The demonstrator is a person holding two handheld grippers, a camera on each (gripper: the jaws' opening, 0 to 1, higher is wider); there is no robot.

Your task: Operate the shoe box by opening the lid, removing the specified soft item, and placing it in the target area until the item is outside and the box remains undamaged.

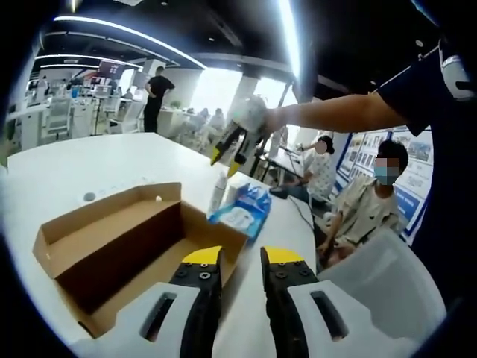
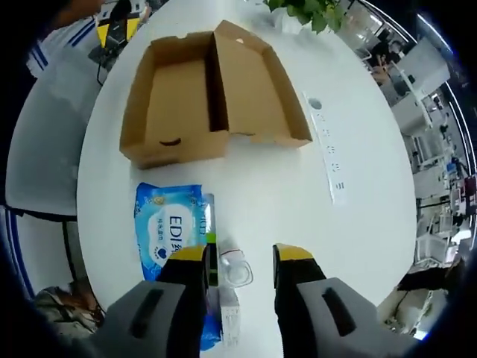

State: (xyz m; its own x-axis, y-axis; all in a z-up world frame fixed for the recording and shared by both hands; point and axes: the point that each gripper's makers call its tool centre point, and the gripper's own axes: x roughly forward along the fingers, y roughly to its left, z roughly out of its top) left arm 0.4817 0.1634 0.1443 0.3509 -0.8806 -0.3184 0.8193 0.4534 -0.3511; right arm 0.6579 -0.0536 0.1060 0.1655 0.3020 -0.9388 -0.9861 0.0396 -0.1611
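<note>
From my right gripper view: shoe box (image 2: 201, 93) lies open on the table (image 2: 373, 246), lid (image 2: 257, 86) folded out beside it. Wipes pack (image 2: 170, 227) just beside the box's near wall. Small bottle (image 2: 235, 268) against the pack, farther from the box. Power strip (image 2: 328, 149) beyond the lid.

Open-plan office: desks (image 1: 56, 119), ceiling striplights (image 1: 127, 33)

The small clear plastic bottle (image 2: 232, 270) stands partly behind the right gripper's jaws — its label unreadable; the blue wet-wipes pack (image 2: 173, 233) is partly covered too.
</note>
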